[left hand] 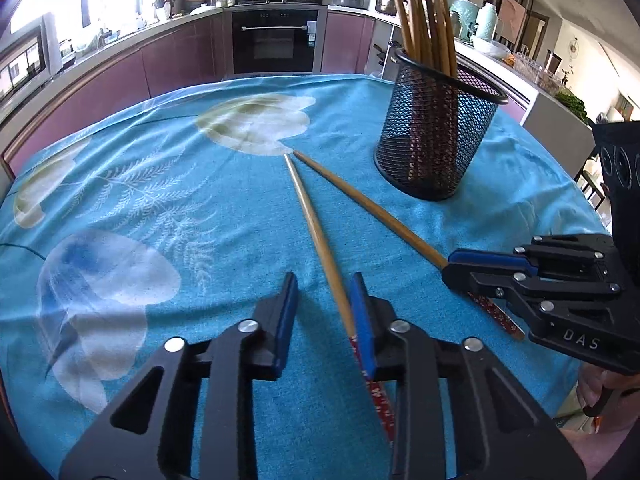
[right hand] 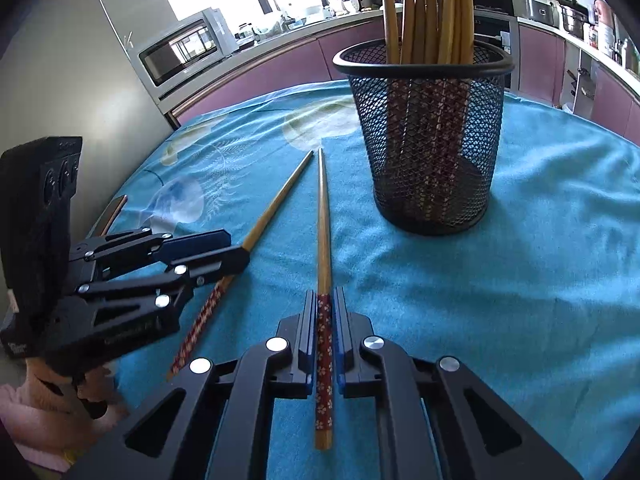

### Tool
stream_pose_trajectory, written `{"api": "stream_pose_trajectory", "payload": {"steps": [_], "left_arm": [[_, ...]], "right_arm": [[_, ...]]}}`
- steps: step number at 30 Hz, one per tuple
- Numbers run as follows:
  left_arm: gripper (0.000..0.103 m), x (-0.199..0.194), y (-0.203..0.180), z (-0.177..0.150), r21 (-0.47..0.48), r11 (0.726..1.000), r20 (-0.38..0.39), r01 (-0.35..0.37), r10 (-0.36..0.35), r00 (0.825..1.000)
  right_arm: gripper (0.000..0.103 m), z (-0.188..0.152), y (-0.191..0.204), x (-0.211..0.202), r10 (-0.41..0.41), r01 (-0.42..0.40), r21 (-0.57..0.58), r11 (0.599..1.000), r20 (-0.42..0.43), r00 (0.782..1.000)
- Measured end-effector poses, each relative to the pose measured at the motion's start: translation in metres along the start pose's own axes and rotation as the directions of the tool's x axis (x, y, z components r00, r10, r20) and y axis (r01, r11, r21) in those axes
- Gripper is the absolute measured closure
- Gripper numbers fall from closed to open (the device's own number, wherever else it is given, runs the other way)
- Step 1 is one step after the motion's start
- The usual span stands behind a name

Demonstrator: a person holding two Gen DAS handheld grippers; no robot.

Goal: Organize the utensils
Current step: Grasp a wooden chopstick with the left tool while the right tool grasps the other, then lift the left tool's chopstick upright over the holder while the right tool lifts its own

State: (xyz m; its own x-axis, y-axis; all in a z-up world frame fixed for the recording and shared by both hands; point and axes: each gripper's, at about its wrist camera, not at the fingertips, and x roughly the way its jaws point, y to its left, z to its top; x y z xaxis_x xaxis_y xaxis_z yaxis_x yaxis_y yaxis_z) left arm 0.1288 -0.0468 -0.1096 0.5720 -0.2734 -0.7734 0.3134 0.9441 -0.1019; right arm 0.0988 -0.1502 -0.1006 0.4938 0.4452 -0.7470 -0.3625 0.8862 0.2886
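Two wooden chopsticks with red flowered handles lie on the blue tablecloth (left hand: 160,184), their tips almost meeting. My left gripper (left hand: 323,280) straddles the left chopstick (left hand: 312,220). The stick rests against the right pad, and a gap shows at the left pad. From the right wrist view, the left gripper (right hand: 240,250) sits low over that chopstick (right hand: 276,204). My right gripper (right hand: 325,294) is shut on the red handle of the right chopstick (right hand: 323,220). It shows in the left wrist view as the right gripper (left hand: 450,266) clamping the right chopstick (left hand: 372,204). A black mesh cup (left hand: 436,136) (right hand: 432,140) holds several chopsticks (right hand: 432,8).
The mesh cup stands upright just beyond and right of the loose sticks. A flat dark phone-like object (right hand: 114,212) lies at the table's left edge. Purple kitchen cabinets, an oven (left hand: 276,40) and a microwave (right hand: 180,52) surround the table. A person's hand (right hand: 92,392) holds the left gripper's handle.
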Motion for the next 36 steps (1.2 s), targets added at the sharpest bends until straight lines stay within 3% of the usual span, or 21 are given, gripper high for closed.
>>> {"api": "stream_pose_trajectory", "payload": {"steps": [13,22,25,28,30,36], "left_arm": [[0.072,0.007,0.004,0.012,-0.003,1.0,0.001,-0.023,0.023,1.0],[0.073,0.019,0.007,0.026,-0.014,1.0,-0.005,-0.013,0.012,1.0],[0.077,0.022,0.006,0.029,-0.012,1.0,-0.006,-0.015,0.015,1.0],[0.083,0.023,0.006,0.028,-0.021,1.0,-0.005,-0.014,0.014,1.0],[0.092,0.024,0.006,0.028,-0.028,1.0,-0.007,0.0,-0.001,1.0],[0.093,0.022,0.004,0.025,-0.033,0.999,-0.002,0.003,-0.003,1.0]], "right_arm": [[0.085,0.034,0.009,0.024,-0.059,0.061,-0.088,0.994,0.026,0.998],[0.088,0.05,0.013,0.04,-0.094,0.096,-0.124,0.988,0.021,0.995],[0.096,0.05,0.009,0.039,-0.087,0.089,-0.1,0.991,0.022,0.996],[0.097,0.048,0.004,0.038,-0.068,0.07,-0.075,0.995,0.024,0.997],[0.097,0.047,0.004,0.036,-0.062,0.064,-0.066,0.996,0.027,0.998],[0.097,0.042,0.004,0.027,-0.046,0.048,-0.052,0.997,0.041,0.998]]}}
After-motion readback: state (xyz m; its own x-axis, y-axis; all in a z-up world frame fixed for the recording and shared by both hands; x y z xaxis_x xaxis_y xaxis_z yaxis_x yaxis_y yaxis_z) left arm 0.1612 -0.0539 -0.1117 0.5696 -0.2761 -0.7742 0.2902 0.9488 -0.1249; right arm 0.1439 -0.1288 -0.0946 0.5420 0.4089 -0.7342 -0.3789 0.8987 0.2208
